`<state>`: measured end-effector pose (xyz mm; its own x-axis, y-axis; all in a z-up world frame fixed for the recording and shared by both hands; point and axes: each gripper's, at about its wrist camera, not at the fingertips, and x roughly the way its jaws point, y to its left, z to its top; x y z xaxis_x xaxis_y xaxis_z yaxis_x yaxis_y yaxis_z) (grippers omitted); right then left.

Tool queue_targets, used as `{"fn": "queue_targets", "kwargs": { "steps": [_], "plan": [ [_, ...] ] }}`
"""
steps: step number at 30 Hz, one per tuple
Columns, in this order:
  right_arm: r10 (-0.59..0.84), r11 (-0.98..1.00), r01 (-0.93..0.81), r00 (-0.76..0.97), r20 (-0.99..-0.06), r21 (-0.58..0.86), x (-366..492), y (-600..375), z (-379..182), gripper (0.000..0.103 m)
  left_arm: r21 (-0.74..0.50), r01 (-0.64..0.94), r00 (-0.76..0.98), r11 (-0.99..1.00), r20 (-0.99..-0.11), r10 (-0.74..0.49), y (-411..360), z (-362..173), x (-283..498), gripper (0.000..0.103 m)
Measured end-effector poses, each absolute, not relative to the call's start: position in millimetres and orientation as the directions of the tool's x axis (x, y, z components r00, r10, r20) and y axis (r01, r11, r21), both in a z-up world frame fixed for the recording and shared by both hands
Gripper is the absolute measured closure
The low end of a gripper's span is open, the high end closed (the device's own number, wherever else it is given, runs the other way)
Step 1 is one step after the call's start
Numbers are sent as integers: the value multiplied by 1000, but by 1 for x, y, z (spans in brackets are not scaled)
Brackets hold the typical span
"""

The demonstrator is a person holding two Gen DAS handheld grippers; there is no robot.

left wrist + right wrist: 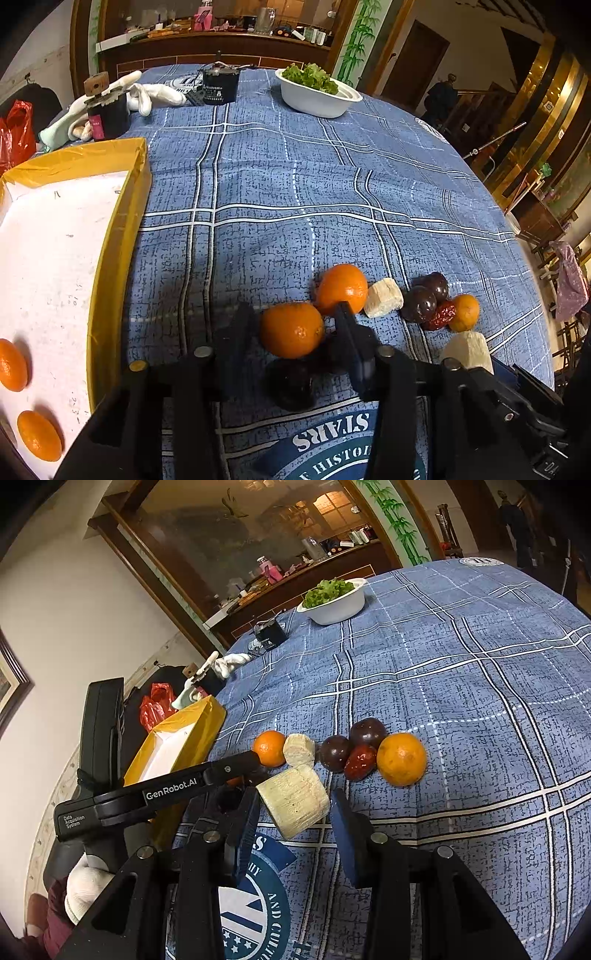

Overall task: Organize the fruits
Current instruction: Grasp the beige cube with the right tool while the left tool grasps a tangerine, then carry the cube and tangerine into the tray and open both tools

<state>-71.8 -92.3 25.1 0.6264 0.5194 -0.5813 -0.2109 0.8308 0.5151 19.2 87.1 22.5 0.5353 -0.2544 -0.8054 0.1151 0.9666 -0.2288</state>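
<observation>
A blue plaid cloth covers the counter (295,184), a wood-trimmed sideboard (221,40) standing behind its far edge. At the left edge a yellow-walled tray (122,229) holds two oranges (13,365) on its white floor. At the far edge a white bowl (317,99) is filled with green lettuce (310,75). Near the front edge, the left tool (291,328) spreads wide around an orange (291,329); further fruit (424,304) lies in a row beside it. The right tool (295,808) gapes wide around a pale cylindrical chunk (295,801).
</observation>
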Motion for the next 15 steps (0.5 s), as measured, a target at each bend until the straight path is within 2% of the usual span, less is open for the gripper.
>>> {"fn": "queue_targets", "kwargs": {
  "steps": [4,12,15],
  "plan": [
    [506,840,-205,632,-587,503,-72,-92,25,60,-237,110,554,965,-791,-258,89,26,12,72],
    [504,842,-202,624,-597,499,-70,-91,23,60,-358,67,579,931,-746,-329,105,36,-8,72],
    [498,847,-199,622,-605,492,-69,-89,21,60,-348,51,594,936,-743,-309,104,38,-16,72]
  ]
}}
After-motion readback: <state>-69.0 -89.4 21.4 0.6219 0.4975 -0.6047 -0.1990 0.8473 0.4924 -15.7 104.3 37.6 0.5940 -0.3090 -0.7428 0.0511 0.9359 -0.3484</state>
